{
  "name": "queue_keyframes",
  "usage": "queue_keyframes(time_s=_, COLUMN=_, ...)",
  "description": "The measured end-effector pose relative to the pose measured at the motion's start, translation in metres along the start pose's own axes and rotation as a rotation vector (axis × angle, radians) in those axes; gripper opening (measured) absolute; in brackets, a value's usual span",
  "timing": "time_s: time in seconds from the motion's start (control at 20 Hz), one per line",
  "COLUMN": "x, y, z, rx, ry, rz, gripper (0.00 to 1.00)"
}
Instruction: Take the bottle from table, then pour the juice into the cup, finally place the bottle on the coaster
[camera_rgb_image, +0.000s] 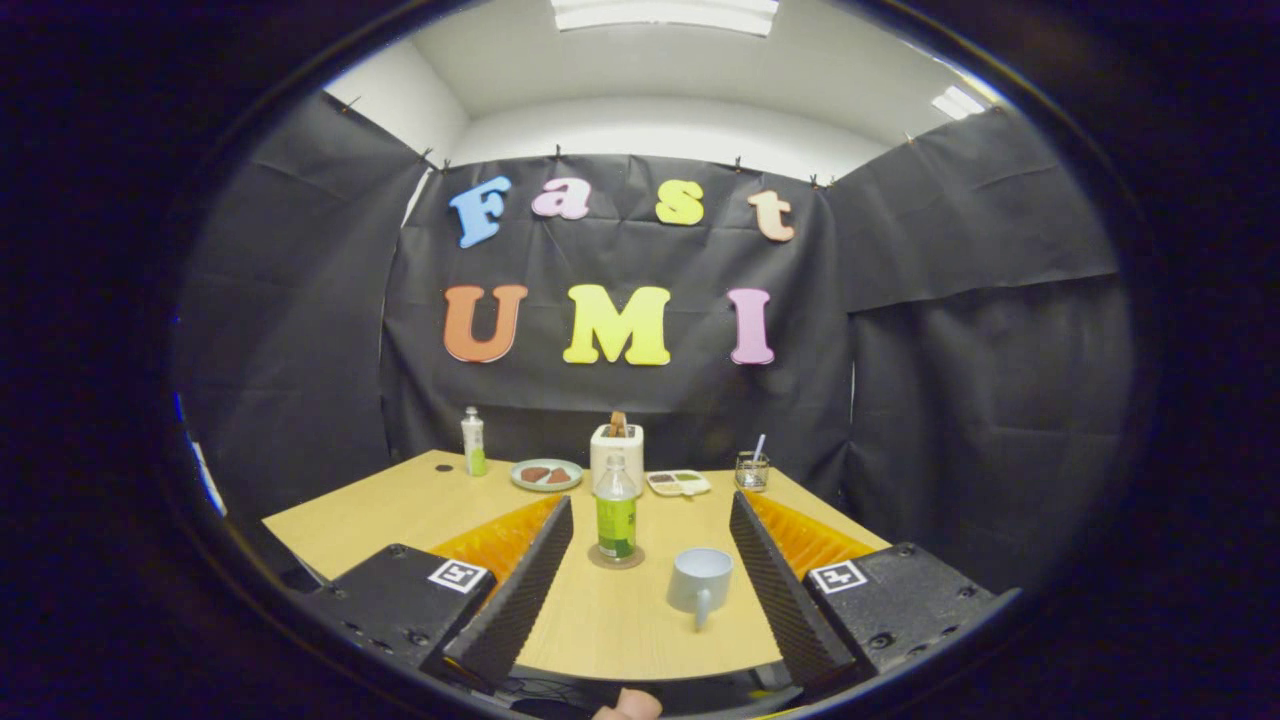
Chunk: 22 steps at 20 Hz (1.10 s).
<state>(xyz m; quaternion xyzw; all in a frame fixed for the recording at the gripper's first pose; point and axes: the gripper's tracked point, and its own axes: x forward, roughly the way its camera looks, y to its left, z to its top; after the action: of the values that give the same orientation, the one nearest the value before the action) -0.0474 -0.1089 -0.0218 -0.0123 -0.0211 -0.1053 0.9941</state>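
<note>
A clear bottle (616, 510) with a green label and pale cap stands upright on a round brown coaster (616, 558) on the wooden table (400, 510). A pale blue cup (699, 580) stands just right of the coaster, its handle pointing toward me. My gripper (650, 515) is open, its two fingers spread wide with nothing held. The bottle stands between the fingers, close to their tips and nearer the left one. The cup sits between the fingers too, nearer to me and closer to the right finger.
Along the table's far edge stand a small white-and-green bottle (473, 441), a plate (546, 474) with brown pieces, a white toaster (617, 452) directly behind the bottle, a small compartment dish (678, 483) and a glass (752, 470) with a straw. Black cloth walls enclose the table.
</note>
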Motion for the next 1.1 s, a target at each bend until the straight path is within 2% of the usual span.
queue_keyframes(time_s=0.25, x=0.005, y=0.002, z=0.003, rx=0.015, ry=-0.022, rz=-0.003, gripper=1.00)
queue_keyframes(time_s=0.55, x=0.020, y=-0.003, z=-0.009, rx=0.055, ry=0.013, rz=0.009, gripper=1.00)
queue_keyframes(time_s=1.1, x=0.032, y=-0.003, z=-0.014, rx=0.040, ry=0.013, rz=0.015, gripper=1.00)
